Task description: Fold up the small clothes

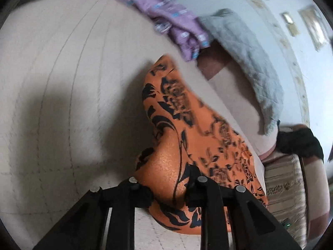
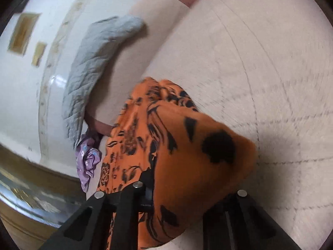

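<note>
Pale quilted bed (image 1: 52, 83) is carrying the orange floral garment (image 1: 187, 145) near its far edge, both the left gripper (image 1: 168, 191) and right gripper (image 2: 187, 193) clenching its thin, limp, light cloth by bunched edges.

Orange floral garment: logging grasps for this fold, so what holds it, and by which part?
Both claws grip the orange floral garment. The left claw pinches a bunched edge; the right claw pinches another edge, cloth draping over it. Which edges cannot be told.
</note>
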The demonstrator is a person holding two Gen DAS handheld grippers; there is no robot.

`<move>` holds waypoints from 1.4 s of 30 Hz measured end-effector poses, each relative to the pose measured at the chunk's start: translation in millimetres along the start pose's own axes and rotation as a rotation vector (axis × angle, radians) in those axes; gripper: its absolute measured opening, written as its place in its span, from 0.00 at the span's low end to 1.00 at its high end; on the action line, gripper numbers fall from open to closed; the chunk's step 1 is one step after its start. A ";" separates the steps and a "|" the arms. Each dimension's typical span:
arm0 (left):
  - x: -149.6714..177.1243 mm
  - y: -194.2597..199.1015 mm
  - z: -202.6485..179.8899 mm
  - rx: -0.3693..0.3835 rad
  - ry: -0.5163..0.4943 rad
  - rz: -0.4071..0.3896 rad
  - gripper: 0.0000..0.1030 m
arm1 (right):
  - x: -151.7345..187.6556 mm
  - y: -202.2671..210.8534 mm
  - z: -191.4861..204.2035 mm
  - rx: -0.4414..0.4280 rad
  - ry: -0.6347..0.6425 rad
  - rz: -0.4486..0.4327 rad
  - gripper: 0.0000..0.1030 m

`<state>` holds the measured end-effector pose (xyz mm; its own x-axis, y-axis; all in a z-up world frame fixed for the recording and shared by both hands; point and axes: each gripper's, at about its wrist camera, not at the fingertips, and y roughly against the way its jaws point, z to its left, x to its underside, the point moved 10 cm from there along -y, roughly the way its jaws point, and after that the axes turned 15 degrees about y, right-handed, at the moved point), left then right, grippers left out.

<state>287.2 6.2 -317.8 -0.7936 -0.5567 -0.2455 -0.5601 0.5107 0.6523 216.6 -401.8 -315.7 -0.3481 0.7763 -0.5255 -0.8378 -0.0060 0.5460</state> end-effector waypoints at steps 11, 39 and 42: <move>44.4 57.2 -14.7 -0.055 -0.184 0.064 0.19 | 26.6 121.0 20.9 0.038 0.207 -0.071 0.16; 106.2 2.4 -22.3 -0.364 -0.591 0.109 0.52 | 26.7 -42.9 115.3 -0.039 0.351 0.278 0.32; 118.9 -9.4 -24.2 -0.359 -0.660 0.122 0.77 | 38.0 -93.7 91.9 0.016 0.304 0.368 0.28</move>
<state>203.9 -80.7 -335.7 -0.8856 0.0554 -0.4612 -0.4373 0.2357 0.8679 320.5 -313.8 -326.9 -0.7296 0.5046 -0.4616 -0.6302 -0.2341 0.7403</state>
